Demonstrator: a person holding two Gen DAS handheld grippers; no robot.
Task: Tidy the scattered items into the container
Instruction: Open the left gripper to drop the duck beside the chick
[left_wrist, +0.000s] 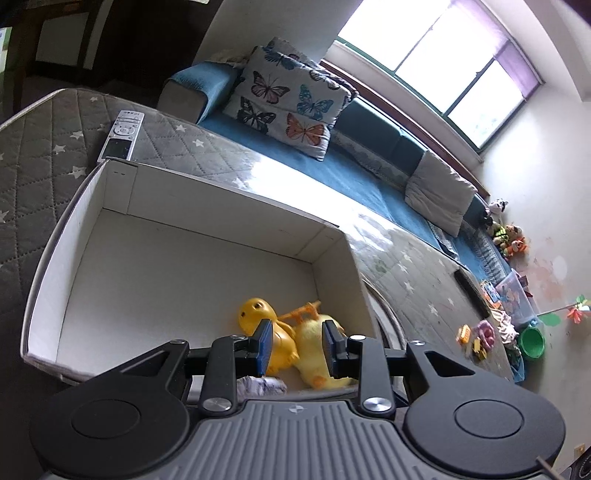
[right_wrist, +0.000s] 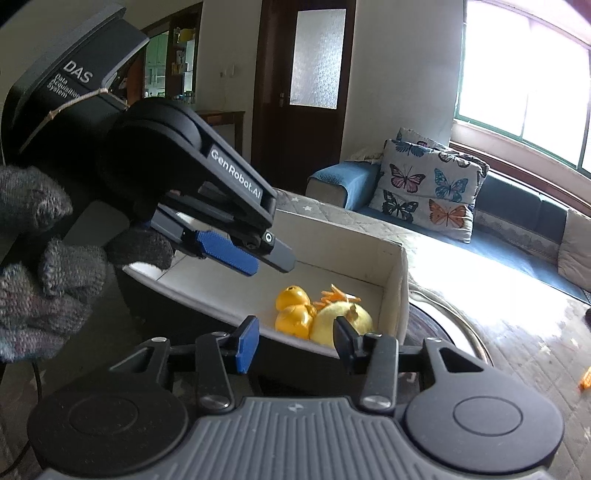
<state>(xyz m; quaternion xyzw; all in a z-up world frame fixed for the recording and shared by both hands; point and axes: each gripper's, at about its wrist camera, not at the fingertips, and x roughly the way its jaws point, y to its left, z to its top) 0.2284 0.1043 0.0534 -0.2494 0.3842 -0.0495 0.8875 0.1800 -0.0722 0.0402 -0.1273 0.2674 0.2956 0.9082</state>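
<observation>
A white cardboard box (left_wrist: 122, 236) sits on the grey star-quilted mat. In its near right corner lie a yellow plastic duck (left_wrist: 258, 314), a yellow plush duck (left_wrist: 312, 350) and an orange plastic piece (left_wrist: 301, 312). A pale crumpled cloth (left_wrist: 262, 386) lies at the box's near edge. My left gripper (left_wrist: 297, 345) is open and empty, hovering over the ducks. In the right wrist view the box (right_wrist: 395, 273) holds the same ducks (right_wrist: 293, 310). My right gripper (right_wrist: 297, 341) is open and empty just outside the box's near wall. The left gripper (right_wrist: 245, 256) hangs above the box.
A remote control (left_wrist: 120, 134) lies on the mat beyond the box. Small toys (left_wrist: 476, 338), a green bowl (left_wrist: 532, 341) and a pinwheel lie at the far right. A blue sofa with a butterfly cushion (left_wrist: 288, 107) runs behind. An orange piece (right_wrist: 585, 382) lies on the mat.
</observation>
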